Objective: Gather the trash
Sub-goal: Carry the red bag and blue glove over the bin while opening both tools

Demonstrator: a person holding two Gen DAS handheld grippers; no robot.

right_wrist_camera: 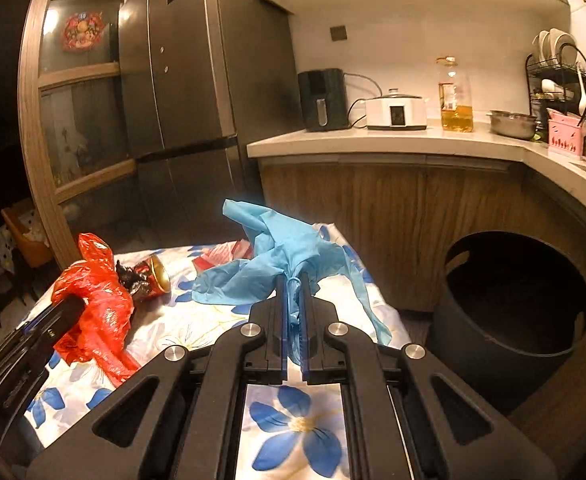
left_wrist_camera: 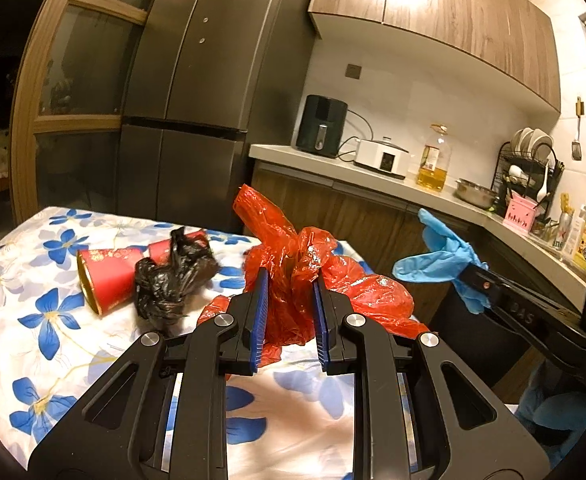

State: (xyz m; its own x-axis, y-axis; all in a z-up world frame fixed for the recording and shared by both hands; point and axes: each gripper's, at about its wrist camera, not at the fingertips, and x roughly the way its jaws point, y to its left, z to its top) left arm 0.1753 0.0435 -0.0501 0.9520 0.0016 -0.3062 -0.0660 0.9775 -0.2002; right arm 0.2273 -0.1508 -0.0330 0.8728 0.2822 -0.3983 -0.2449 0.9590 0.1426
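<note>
My left gripper [left_wrist_camera: 291, 280] is closed on a crumpled red plastic bag [left_wrist_camera: 357, 292], held just above the flowered table; the bag also shows in the right wrist view [right_wrist_camera: 101, 300]. My right gripper [right_wrist_camera: 292, 280] is shut on blue disposable gloves [right_wrist_camera: 277, 248] and holds them above the table's right end; they also show in the left wrist view [left_wrist_camera: 441, 256]. A black crumpled bag [left_wrist_camera: 169, 280] and a red paper cup [left_wrist_camera: 105, 280] lie on the table to the left. A dark round bin [right_wrist_camera: 509, 304] stands open on the floor to the right.
The table has a blue-flowered cloth [left_wrist_camera: 45, 320]. A dark fridge [left_wrist_camera: 197, 92] stands behind it. The kitchen counter [right_wrist_camera: 393, 144] holds an air fryer, a white cooker, an oil bottle, a steel bowl and a dish rack.
</note>
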